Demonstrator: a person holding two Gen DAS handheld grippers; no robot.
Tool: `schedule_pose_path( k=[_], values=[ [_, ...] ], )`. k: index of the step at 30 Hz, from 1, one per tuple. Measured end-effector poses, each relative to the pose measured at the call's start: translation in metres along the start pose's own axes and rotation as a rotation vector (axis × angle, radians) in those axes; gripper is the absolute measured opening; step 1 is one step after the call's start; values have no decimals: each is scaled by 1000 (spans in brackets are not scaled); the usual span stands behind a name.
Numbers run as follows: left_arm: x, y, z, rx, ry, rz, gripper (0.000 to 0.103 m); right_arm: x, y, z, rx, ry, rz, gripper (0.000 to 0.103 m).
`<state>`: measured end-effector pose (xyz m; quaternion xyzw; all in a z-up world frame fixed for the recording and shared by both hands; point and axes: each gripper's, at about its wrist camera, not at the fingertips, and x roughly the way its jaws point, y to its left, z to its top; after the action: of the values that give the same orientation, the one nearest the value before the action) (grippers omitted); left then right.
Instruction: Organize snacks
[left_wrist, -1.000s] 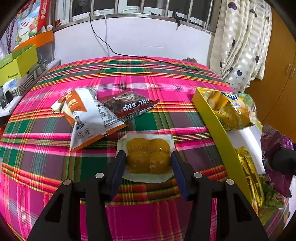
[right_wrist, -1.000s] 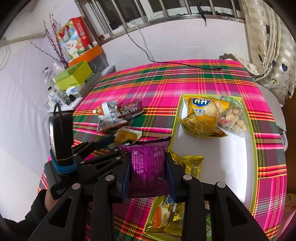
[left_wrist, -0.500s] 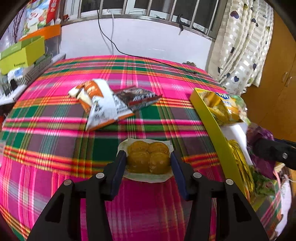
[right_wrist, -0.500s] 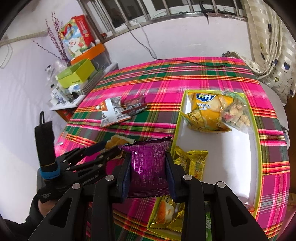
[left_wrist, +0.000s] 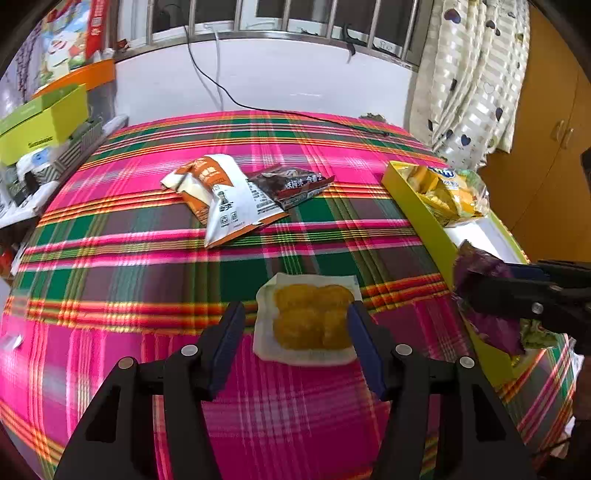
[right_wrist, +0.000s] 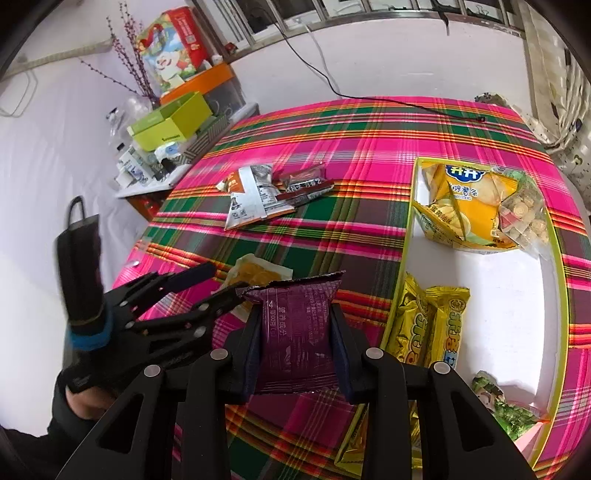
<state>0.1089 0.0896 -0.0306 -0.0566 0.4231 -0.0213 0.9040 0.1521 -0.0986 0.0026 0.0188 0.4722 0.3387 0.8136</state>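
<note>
My left gripper (left_wrist: 295, 328) is open. The clear pack of yellow cakes (left_wrist: 310, 321) lies on the plaid cloth between its fingers, touching the right one and apart from the left one. The pack also shows in the right wrist view (right_wrist: 258, 275), beside the left gripper (right_wrist: 218, 280). My right gripper (right_wrist: 295, 332) is shut on a purple snack packet (right_wrist: 295, 325) and holds it above the cloth just left of the yellow-rimmed white tray (right_wrist: 480, 273). The purple packet (left_wrist: 487, 295) shows at the tray's rim (left_wrist: 424, 218) in the left wrist view.
An orange-and-white bag (left_wrist: 225, 199) and a dark brown packet (left_wrist: 291, 184) lie mid-table. The tray holds a yellow chip bag (right_wrist: 465, 206), a clear cookie bag (right_wrist: 524, 210), gold bars (right_wrist: 428, 325) and a green packet (right_wrist: 506, 410). A cluttered shelf (right_wrist: 166, 125) stands left.
The left gripper has opened, its left finger now apart from the cake pack, which lies on the cloth. The right gripper, still holding the purple packet, has shifted slightly toward the tray.
</note>
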Motion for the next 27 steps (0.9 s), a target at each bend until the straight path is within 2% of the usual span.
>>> schedule_pose_path(
  k=[3, 7, 11, 14, 17, 20, 23, 27],
  values=[
    [7, 20, 4, -116, 19, -27, 62, -3, -2, 0, 5, -4, -9, 31],
    [3, 34, 0, -180, 7, 31, 62, -3, -3, 0, 5, -1, -8, 31],
    [-1, 40, -1, -199, -6, 111, 62, -3, 1, -1, -5, 1, 1, 31],
    [-1, 41, -3, -180, 6, 115, 62, -5, 1, -1, -7, -3, 2, 31],
    [-5, 42, -4, -161, -2, 172, 62, -7, 2, -2, -9, -6, 3, 31],
    [-14, 55, -6, -215, -20, 225, 62, -7, 2, -2, -11, -6, 6, 31],
    [-24, 54, -12, -254, -43, 186, 62, -6, 1, -2, -11, -3, 7, 31],
    [-14, 33, -10, -224, -36, 120, 62, -5, 3, -1, -17, 1, 9, 31]
  ],
)
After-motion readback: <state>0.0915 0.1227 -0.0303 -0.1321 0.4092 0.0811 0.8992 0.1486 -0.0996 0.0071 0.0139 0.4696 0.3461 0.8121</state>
